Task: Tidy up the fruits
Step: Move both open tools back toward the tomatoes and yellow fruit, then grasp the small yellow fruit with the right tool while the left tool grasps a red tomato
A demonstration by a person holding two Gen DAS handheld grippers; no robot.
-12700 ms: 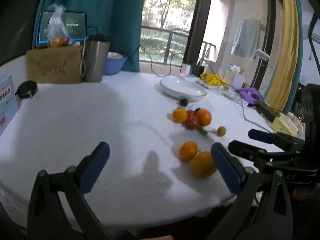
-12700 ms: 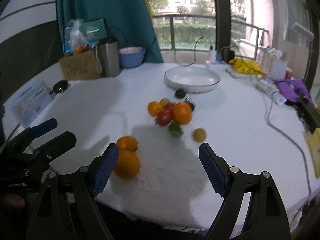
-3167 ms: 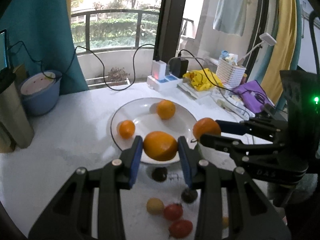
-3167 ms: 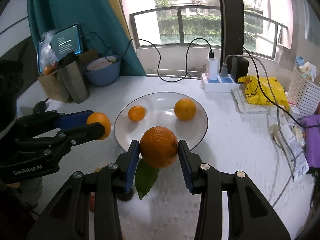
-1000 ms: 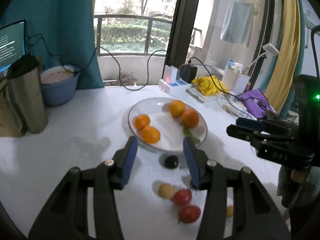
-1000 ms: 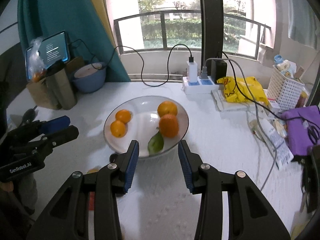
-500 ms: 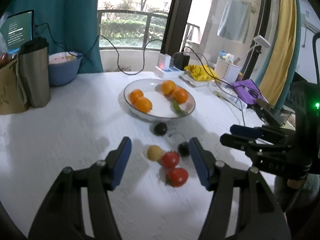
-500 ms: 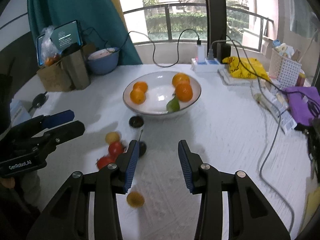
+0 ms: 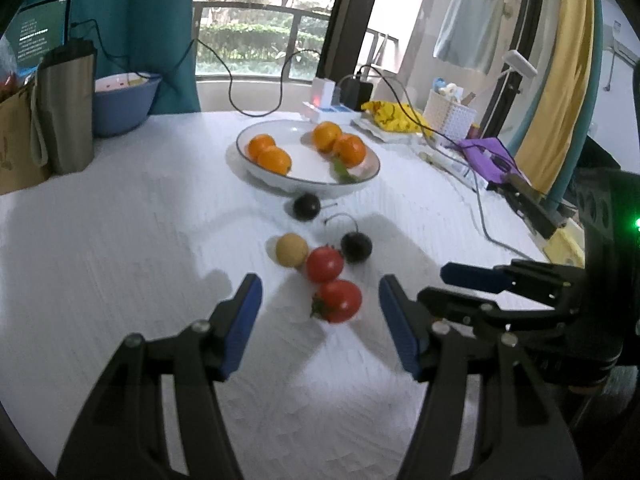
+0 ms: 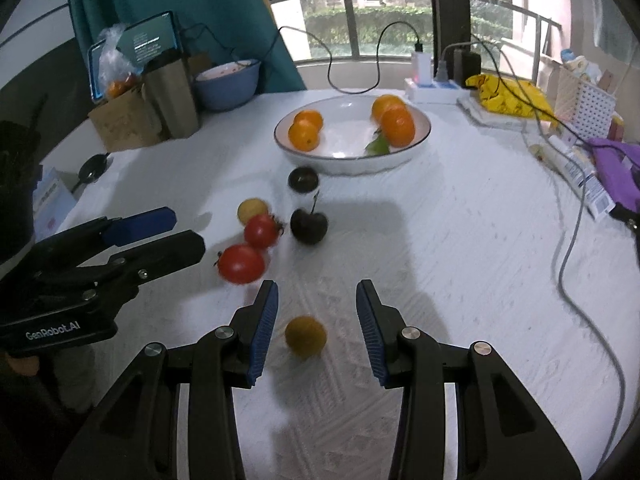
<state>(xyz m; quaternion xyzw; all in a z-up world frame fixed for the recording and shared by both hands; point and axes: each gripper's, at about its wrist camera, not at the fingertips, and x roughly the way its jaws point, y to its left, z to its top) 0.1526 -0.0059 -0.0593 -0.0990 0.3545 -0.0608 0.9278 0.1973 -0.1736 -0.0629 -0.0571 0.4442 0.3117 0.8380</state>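
Observation:
A white plate (image 9: 360, 182) (image 10: 416, 140) holds several oranges (image 9: 274, 160) (image 10: 397, 127) and a green leaf. In front of it on the white table lie two red tomatoes (image 9: 338, 300) (image 10: 241, 263), a pale yellow fruit (image 9: 292, 249) (image 10: 252, 209) and two dark fruits (image 9: 355, 246) (image 10: 308, 225). My left gripper (image 9: 320, 320) is open, with the near tomato between its fingers. My right gripper (image 10: 316, 316) is open around a small yellow-orange fruit (image 10: 305, 336) without touching it.
A steel tumbler (image 9: 66, 108), a blue bowl (image 9: 122, 100), a cardboard box (image 10: 124, 124) and a tablet stand at the back left. A power strip (image 10: 430, 84), cables (image 10: 568, 248), a yellow cloth (image 10: 508, 98) and a white basket (image 9: 450, 118) lie at the back right.
Both grippers have drawn back from the plate and lowered toward the small fruits. The left fingers now flank the near tomato, the right fingers the yellow-orange fruit. The left has opened wider.

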